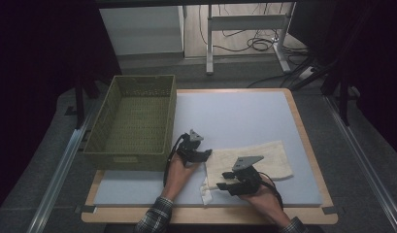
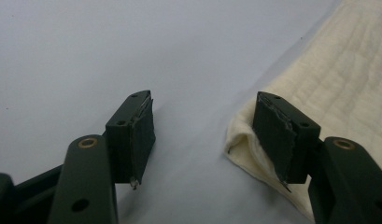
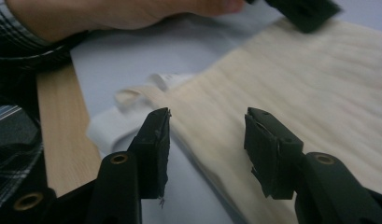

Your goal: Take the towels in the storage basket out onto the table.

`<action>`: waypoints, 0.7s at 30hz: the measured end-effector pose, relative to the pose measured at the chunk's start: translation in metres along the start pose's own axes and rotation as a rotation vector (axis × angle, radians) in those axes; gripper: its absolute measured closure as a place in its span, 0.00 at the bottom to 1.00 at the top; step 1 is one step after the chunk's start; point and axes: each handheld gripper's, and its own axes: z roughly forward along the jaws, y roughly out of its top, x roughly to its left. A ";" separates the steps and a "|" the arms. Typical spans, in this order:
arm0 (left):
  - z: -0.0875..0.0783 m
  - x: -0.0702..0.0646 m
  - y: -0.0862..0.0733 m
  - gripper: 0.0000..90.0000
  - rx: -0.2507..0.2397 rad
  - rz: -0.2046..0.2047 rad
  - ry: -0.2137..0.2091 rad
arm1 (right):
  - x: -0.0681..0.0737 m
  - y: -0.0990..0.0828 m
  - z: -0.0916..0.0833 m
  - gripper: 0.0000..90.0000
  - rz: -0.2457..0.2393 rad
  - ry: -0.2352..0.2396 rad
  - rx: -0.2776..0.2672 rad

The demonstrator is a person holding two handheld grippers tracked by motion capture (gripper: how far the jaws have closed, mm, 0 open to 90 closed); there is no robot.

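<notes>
Cream quilted cloth (image 1: 249, 162) is lying flat on the grey mat (image 1: 235, 116) that is covering the tabletop (image 1: 303, 131), toward the near right part of it. Its near left corner is rumpled, and a white tag or underlayer (image 1: 206, 194) is sticking out there by the mat's front edge.

Left tongs (image 1: 208, 155) are resting at the cloth's left edge, with the left hand (image 1: 179, 174) lying on the mat behind them. In the left gripper view the jaws are standing apart with bare mat (image 2: 109, 56) between them; one pad is sitting right against the folded border of the cloth (image 2: 328, 74), but nothing is being pinched, so these tongs are open.

Right tongs (image 1: 224, 179) are hovering low over the near edge of the cloth, held by the right hand (image 1: 264, 199). In the right gripper view the jaws are gaping, with the cloth's edge (image 3: 291, 74) and a strip of mat lying beneath the gap; the pads are not pressing on the fabric, so these tongs are open too. That view is also showing the wooden border (image 3: 62, 126) of the tabletop at the left and the other hand (image 3: 109, 14) farther off.

Woven green basket (image 1: 130, 121) is sitting on the far left of the tabletop, well apart from the cloth, its right wall near the left tongs. A plaid sleeve (image 1: 155, 218) is covering the left forearm.
</notes>
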 end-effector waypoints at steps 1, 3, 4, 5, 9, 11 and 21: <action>0.000 0.000 0.000 0.43 0.000 0.004 0.001 | 0.003 0.003 0.004 0.57 -0.006 0.008 0.003; 0.000 0.000 0.000 0.43 -0.001 0.005 0.001 | 0.013 0.010 0.015 0.58 -0.027 0.024 0.010; 0.000 0.000 0.000 0.43 -0.001 0.005 0.001 | 0.013 0.010 0.015 0.58 -0.027 0.024 0.010; 0.000 0.000 0.000 0.43 -0.001 0.004 0.001 | 0.018 0.013 0.021 0.58 -0.042 0.029 0.007; 0.000 0.000 0.000 0.43 -0.002 0.003 0.001 | 0.025 0.015 0.031 0.58 -0.056 0.007 0.022; 0.000 0.000 0.000 0.43 -0.001 0.003 0.003 | 0.029 0.015 0.035 0.66 -0.072 -0.042 0.025; -0.001 -0.003 0.000 0.60 -0.005 0.021 -0.019 | 0.028 0.013 0.033 0.94 -0.088 -0.085 0.033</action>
